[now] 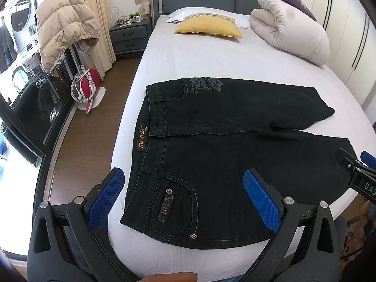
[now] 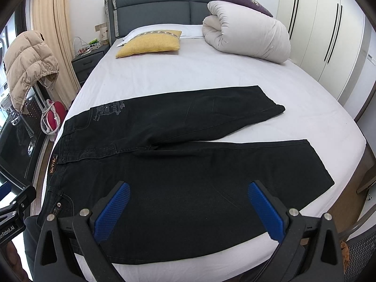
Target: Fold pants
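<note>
Two legs of black jeans (image 1: 235,145) lie spread flat on the white bed sheet (image 1: 199,56), filling the lower half of both frames. Their long axis runs across the picture: the waistband with its orange brand patch (image 1: 142,138) sits at the left, and the hems (image 2: 312,164) point toward the right edge. The legs part in a shallow V, the far leg angling toward the upper right and the near leg running along the bed's near edge.

In the left wrist view, the left gripper (image 1: 183,197) hovers over the near hip, its blue-padded fingers (image 1: 105,197) spread wide, holding nothing; the front pocket with its rivets (image 1: 178,202) lies between them. In the right wrist view, the right gripper (image 2: 188,211) hangs over the near thigh, its fingers (image 2: 265,213) likewise spread wide and empty. So the left gripper is nearer the waist and the right nearer the leg, though the hems are well apart from both.

I judge that folding has not begun, and the likely first move is to lay one leg over the other along that long axis, for which both grippers sit on the near side.

Farther up the bed lie a yellow cushion (image 2: 150,43) and a rolled white duvet (image 2: 246,35) by the grey headboard (image 2: 152,4). A beige puffer jacket (image 1: 65,23) hangs at the upper left.
</note>
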Available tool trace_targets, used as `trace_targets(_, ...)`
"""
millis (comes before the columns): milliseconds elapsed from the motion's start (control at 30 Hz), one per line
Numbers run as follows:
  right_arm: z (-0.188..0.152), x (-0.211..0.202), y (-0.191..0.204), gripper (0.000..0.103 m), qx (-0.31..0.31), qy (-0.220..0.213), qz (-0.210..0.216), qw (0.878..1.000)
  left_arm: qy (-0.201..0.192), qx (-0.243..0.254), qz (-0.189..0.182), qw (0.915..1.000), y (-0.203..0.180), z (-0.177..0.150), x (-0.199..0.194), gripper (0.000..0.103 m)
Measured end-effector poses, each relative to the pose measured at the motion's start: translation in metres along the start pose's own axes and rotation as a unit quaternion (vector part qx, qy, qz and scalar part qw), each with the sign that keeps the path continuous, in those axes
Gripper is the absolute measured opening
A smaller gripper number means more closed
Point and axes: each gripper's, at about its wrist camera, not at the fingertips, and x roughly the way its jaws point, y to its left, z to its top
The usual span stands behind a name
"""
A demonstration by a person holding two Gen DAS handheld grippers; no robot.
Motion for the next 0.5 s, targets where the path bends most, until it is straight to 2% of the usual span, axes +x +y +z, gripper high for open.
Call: trace_targets(500,-0.0015,-0.0001,0.0023,0.103,-0.001,0.003,-0.001,1.000,0.006,0.000,-0.001,1.0000,0.0002,-0.0072,0.0082,0.103)
